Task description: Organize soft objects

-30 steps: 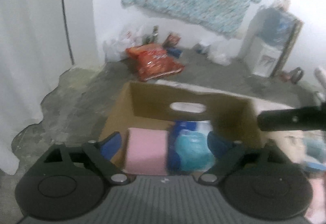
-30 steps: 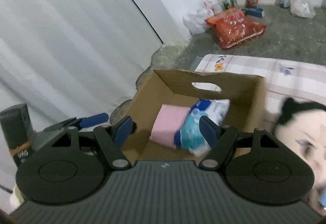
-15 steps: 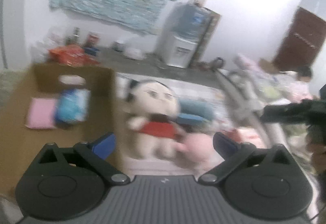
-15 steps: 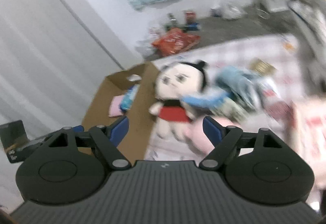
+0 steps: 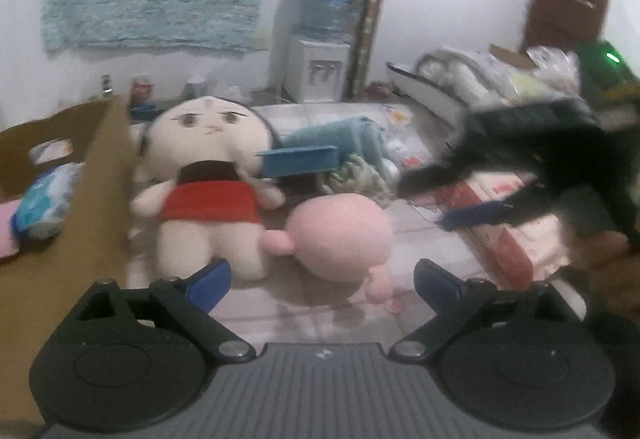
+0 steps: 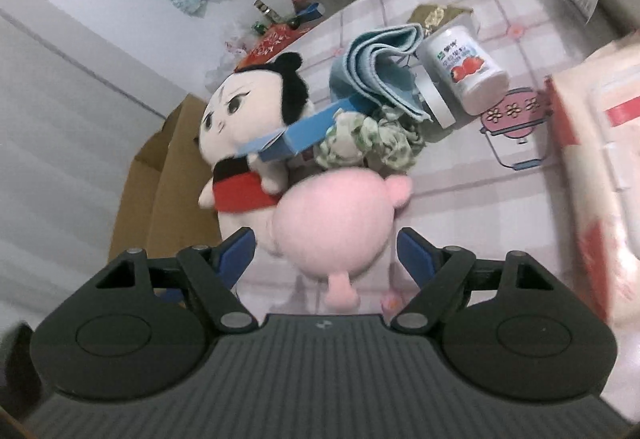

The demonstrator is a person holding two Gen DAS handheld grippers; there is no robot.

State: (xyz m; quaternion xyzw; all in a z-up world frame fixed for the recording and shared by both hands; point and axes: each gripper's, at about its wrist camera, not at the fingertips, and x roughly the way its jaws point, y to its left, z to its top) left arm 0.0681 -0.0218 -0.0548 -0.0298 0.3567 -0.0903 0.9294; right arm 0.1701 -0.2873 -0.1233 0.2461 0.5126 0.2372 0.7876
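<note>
A round pink plush [image 6: 334,223] lies on the checked cloth, right in front of my open right gripper [image 6: 326,255], between its blue fingers without contact that I can see. It also shows in the left wrist view [image 5: 340,235]. A doll with black hair and a red top [image 5: 208,175] [image 6: 244,119] lies beside it, against the cardboard box [image 5: 100,175]. The box holds a pink pad [image 5: 6,235] and a blue-white pack [image 5: 44,203]. My left gripper [image 5: 322,285] is open and empty, low over the cloth. The right gripper appears at the right of the left wrist view [image 5: 520,175].
A folded blue towel [image 6: 380,67], a blue carton [image 6: 296,135], a green-patterned cloth [image 6: 368,139], a white canister [image 6: 464,67] and a red-white package [image 6: 600,167] lie on the cloth. A water dispenser [image 5: 324,39] stands by the far wall.
Both grippers have swung right, away from the box and toward the toys. The right gripper has come down close over the pink plush. Both stay open.
</note>
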